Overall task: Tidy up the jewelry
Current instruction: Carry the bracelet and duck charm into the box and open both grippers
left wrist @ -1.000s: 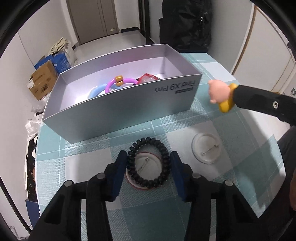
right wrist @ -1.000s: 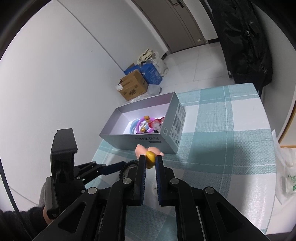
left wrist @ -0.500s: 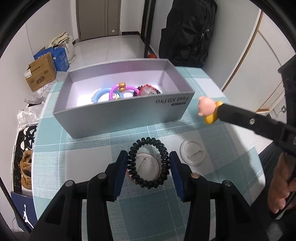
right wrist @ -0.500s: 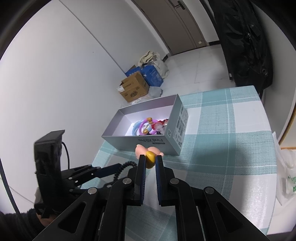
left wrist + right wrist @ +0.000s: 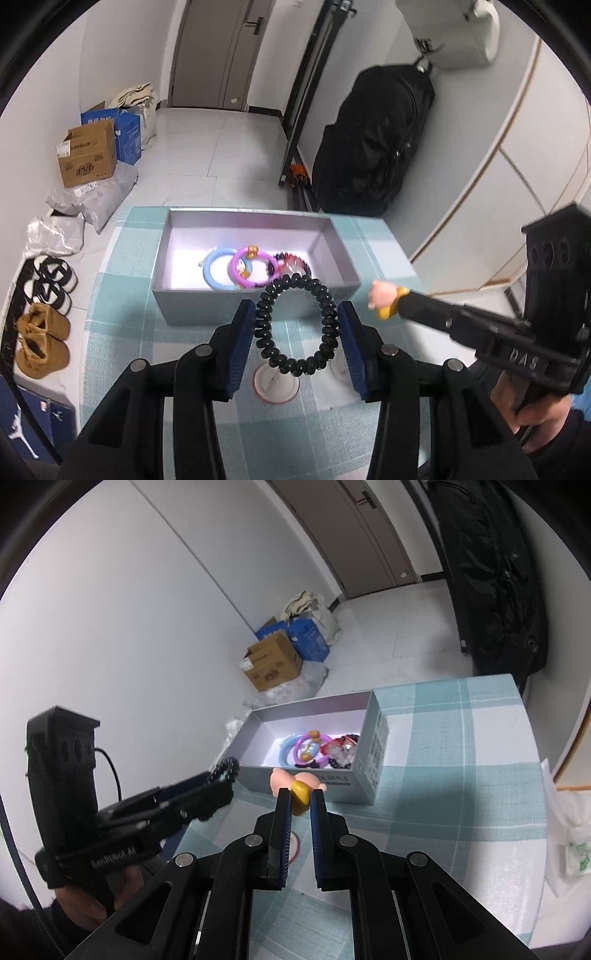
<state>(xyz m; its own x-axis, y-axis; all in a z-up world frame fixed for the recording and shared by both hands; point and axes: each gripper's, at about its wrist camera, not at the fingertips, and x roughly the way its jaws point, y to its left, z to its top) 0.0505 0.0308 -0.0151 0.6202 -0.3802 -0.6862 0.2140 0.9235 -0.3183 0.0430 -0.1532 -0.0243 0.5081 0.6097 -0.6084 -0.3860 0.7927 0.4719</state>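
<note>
While the left gripper [image 5: 297, 332] stays clamped across the black coil bracelet [image 5: 295, 325], the open grey box [image 5: 192, 306] lies just ahead and below its fingertips. The right gripper [image 5: 300, 799], pinched on a small doll charm [image 5: 295, 784], hangs beside that box's near wall.

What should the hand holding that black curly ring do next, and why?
Probably carry it forward over the open grey box and let go there. The left tool grips the black coil bracelet above the table, just short of the box, where other bracelets already lie.
</note>
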